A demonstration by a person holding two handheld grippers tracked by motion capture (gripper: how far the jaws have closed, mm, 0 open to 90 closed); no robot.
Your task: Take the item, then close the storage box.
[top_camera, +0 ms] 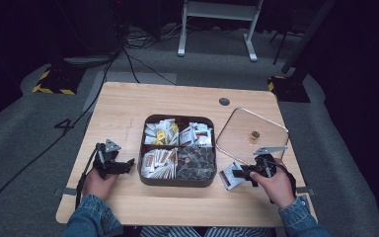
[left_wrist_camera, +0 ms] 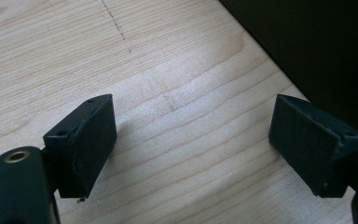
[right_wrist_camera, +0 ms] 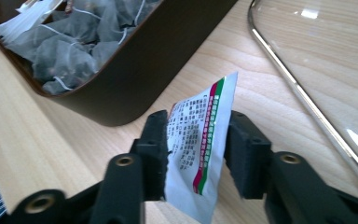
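1. One wooden table (top_camera: 123, 106) carries one dark tray (top_camera: 177, 179) with four compartments, set at the middle.
2. Tray contents: pale and yellow packets far left, red-and-white packets far right, brown-striped white packets near left, grey mesh tea bags (right_wrist_camera: 70, 42) near right. The packets are heaped and overlapping, so the number in each compartment cannot be made out.
3. One clear lid (top_camera: 251, 134) with a metal rim lies flat on the table right of the tray; one small gold knob (top_camera: 254, 135) sits at its centre.
4. Two grippers – one per hand. The left gripper (top_camera: 128, 164) rests left of the tray, jaws wide apart over bare wood, nothing between them.
5. The right gripper (top_camera: 238, 173) lies near the tray's near-right corner. One sachet (right_wrist_camera: 196, 140) – white, printed, with a red-and-green edge stripe – stands between its jaws: the left pad touches it, the right pad stands clear, so it is not clamped.
6. The sachet's lower end is cut off in the right gripper view, and its print is too small to read.
7. Both denim sleeves are cut off at the near edge.
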